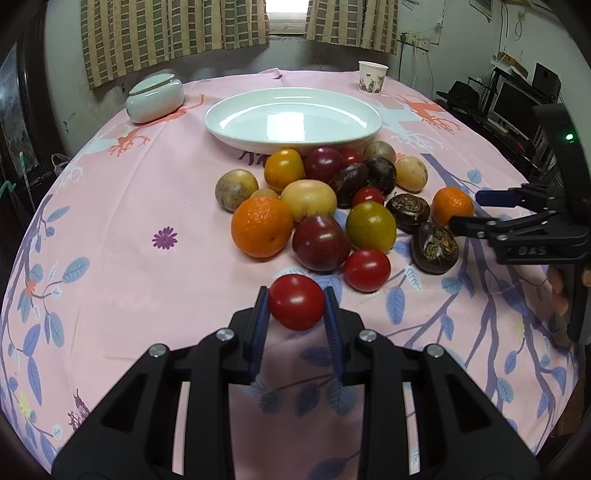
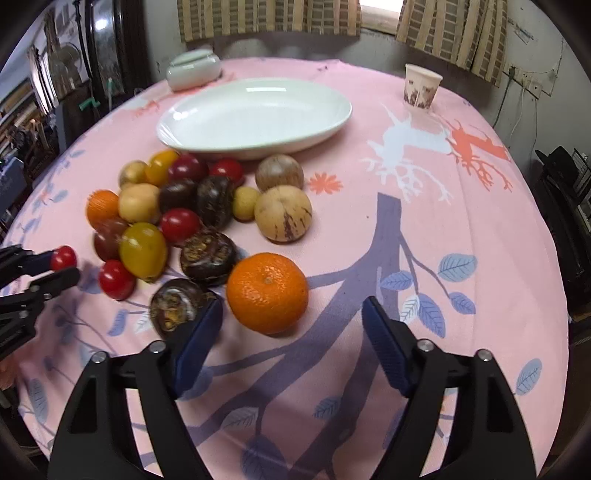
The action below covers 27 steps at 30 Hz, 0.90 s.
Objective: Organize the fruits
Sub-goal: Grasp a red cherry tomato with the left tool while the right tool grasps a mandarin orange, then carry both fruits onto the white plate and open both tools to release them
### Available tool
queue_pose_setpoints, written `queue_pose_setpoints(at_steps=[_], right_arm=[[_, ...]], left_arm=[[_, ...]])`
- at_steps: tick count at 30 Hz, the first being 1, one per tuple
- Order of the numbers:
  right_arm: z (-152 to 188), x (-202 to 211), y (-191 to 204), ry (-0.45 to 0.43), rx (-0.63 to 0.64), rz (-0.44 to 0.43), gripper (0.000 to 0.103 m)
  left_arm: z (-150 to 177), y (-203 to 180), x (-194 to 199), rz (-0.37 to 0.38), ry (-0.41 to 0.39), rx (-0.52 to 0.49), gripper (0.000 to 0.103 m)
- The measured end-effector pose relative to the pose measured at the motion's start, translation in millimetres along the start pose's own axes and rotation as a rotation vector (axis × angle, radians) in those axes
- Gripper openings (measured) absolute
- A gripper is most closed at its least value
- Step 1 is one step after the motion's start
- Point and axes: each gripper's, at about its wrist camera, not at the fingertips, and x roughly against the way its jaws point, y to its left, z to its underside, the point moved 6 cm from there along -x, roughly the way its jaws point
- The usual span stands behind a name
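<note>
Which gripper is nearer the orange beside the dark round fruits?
Right. The right gripper has its jaws open just short of the orange. The left gripper is across the pile, shut on a red tomato.

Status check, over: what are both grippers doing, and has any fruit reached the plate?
Left gripper shut on red tomato. Right gripper open, nearest orange, not gripping. White plate empty. Dark fruit crowds right gripper's left finger.

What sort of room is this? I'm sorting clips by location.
Probably a lived-in home room, used for eating and work. A table under a pink printed cloth holds a white plate and loose fruit; checked curtains hang behind, and a cluttered desk with a monitor stands aside.
</note>
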Motion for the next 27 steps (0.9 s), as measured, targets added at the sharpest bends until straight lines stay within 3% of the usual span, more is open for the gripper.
queue_pose_setpoints(at_steps=[1, 3, 6, 12, 17, 22, 27], right_arm=[[-1, -4, 2, 0.01, 0.008, -0.006, 0.069], [-2, -11, 7, 0.026, 0.009, -0.039, 0.046], [-7, -14, 13, 0.004, 0.048, 0.0, 0.045], [-11, 0, 0, -0.023, -0.026, -0.029, 0.044], [-24, 35, -8, -0.097, -0.051, -0.06, 0.044], [-65, 52, -5, -0.158, -0.012, -0.066, 0.044], [-121, 22, 1, -0.179, 0.004, -0.08, 0.044]], left_arm=[[0, 0, 1, 0.003, 0.0, 0.001, 0.029], [-1, 0, 2, 0.004, -0.001, 0.001, 0.029], [-1, -1, 1, 0.009, 0.008, -0.005, 0.029], [-7, 2, 8, 0.008, -0.01, -0.018, 0.029], [-27, 5, 19, -0.009, -0.042, -0.058, 0.029], [-73, 6, 18, -0.018, -0.073, -0.099, 0.029], [-137, 12, -19, -0.031, -0.065, -0.091, 0.029]])
